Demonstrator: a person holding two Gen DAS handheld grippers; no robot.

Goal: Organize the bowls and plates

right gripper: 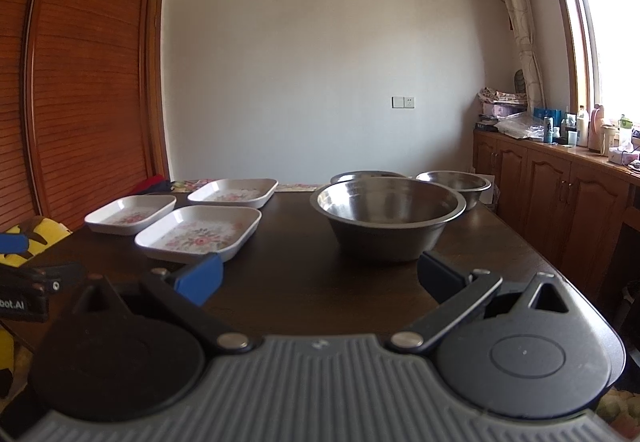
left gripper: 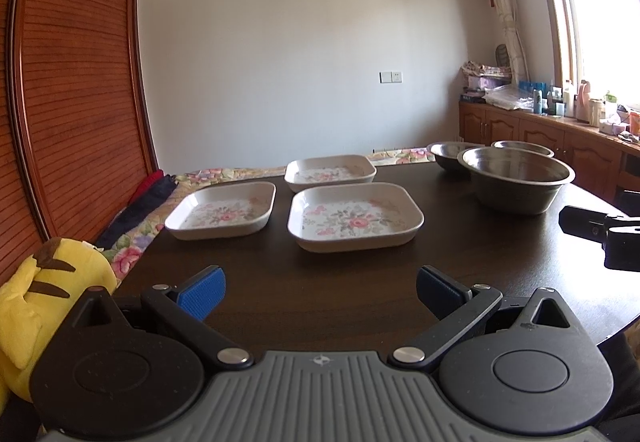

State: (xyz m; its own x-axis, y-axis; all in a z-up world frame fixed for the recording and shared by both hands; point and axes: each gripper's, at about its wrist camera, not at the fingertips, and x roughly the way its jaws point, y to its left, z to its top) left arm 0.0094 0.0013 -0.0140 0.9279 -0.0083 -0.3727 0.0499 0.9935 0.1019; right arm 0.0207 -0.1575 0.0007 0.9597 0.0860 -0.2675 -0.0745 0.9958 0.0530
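Observation:
Three square floral plates lie on the dark table: a near one, one to its left and a far one. Three steel bowls stand to the right: a large near bowl and two smaller ones behind. My left gripper hovers open in front of the near plate, nothing between its blue pads. In the right wrist view my right gripper is open, just short of the large bowl, with the plates to its left.
A yellow plush toy sits at the table's left edge beside a floral cloth. A wooden slatted door stands left. Cabinets with bottles line the right wall under the window. The right gripper's body shows at the right.

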